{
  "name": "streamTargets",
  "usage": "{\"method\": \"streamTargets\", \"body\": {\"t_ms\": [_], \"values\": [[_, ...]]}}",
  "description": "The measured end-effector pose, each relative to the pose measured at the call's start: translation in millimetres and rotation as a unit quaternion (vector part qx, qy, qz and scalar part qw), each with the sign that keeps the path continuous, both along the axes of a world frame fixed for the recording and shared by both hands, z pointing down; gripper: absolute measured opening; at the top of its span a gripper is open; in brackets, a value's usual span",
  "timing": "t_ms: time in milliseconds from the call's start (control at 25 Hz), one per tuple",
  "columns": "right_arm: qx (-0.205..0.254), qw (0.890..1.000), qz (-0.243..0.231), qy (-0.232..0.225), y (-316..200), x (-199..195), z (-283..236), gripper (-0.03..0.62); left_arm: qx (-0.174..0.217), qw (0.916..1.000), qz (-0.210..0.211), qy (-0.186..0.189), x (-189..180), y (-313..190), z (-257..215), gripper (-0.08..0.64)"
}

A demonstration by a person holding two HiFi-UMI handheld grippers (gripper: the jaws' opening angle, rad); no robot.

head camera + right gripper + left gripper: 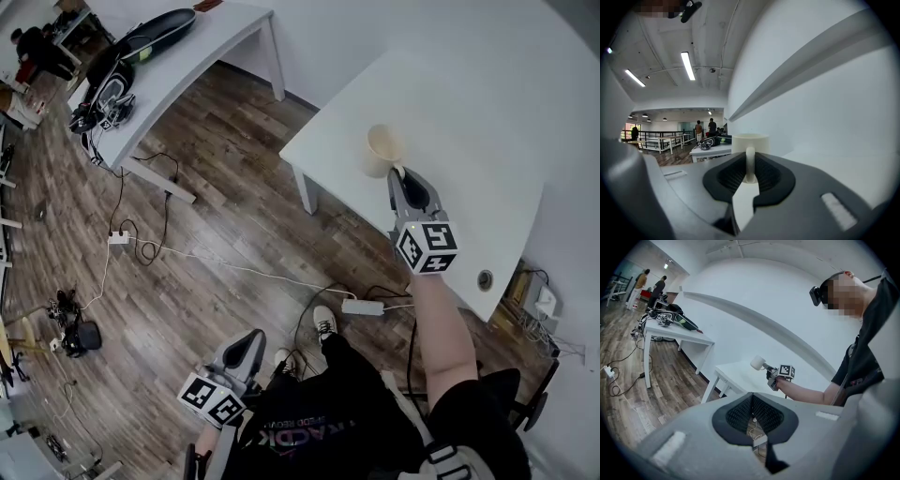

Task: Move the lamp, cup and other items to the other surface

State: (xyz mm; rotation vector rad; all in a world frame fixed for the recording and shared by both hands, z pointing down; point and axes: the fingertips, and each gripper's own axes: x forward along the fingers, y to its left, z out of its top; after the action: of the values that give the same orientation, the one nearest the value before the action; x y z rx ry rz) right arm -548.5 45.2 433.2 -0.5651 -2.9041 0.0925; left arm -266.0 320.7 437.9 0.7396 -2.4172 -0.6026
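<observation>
The cream cup (384,148) hangs above the white table (487,103), near the table's corner. It is carried by my right gripper (401,174), whose jaws are clamped on the cup's thin loop handle (749,164). I judge it to be rigid glazed ceramic: light, but brittle and slick. With only the handle pinched, the body could swing or twist, so I'd keep it level and set it down gently. My left gripper (248,347) hangs well off the table, low by my leg, its jaws together on nothing.
</observation>
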Motion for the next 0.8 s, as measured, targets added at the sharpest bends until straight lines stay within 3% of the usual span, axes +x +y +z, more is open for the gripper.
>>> {"method": "streamTargets", "body": {"t_ms": [800], "values": [[-0.009,0.994,0.098,-0.049,12.5,183.7,-74.8,0.048,0.030,0.9931,0.097,-0.059,63.0,51.9,-38.0,0.003]]}}
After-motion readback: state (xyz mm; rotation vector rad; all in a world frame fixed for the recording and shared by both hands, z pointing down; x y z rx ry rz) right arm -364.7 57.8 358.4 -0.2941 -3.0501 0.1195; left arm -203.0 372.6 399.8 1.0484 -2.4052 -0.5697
